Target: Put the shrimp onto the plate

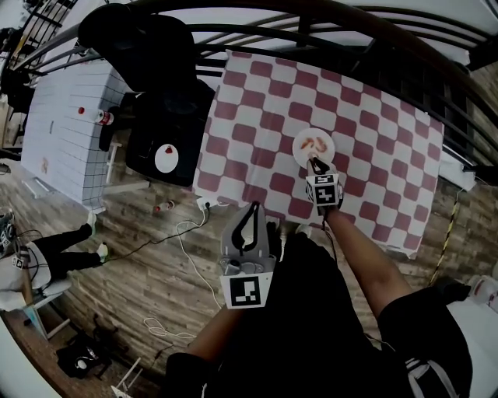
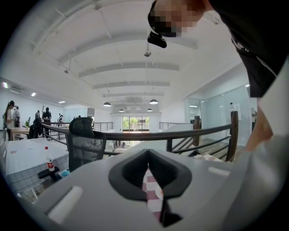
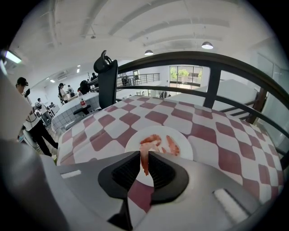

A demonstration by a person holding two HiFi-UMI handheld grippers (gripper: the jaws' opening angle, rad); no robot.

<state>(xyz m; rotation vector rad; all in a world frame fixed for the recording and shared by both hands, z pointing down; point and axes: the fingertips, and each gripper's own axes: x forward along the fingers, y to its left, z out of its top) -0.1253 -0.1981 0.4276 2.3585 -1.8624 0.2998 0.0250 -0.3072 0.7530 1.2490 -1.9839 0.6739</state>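
A white plate (image 1: pixel 300 152) (image 3: pixel 186 152) sits on the red-and-white checked tablecloth (image 1: pixel 366 140) and has two pink shrimp (image 1: pixel 315 144) (image 3: pixel 172 145) lying on it. My right gripper (image 1: pixel 314 165) (image 3: pixel 145 158) hangs just above the plate's near rim, shut on another shrimp (image 3: pixel 144 161) that dangles upright between the pads. My left gripper (image 1: pixel 250 213) (image 2: pixel 147 156) is held off the table near my body, pointing towards the cloth, its jaws together with nothing in them.
A black office chair (image 1: pixel 166 116) stands left of the table, and a white tiled counter (image 1: pixel 62 124) with a bottle (image 1: pixel 102 117) lies beyond it. A dark railing (image 1: pixel 327 23) runs behind the table. Cables (image 1: pixel 187 249) trail over the wooden floor.
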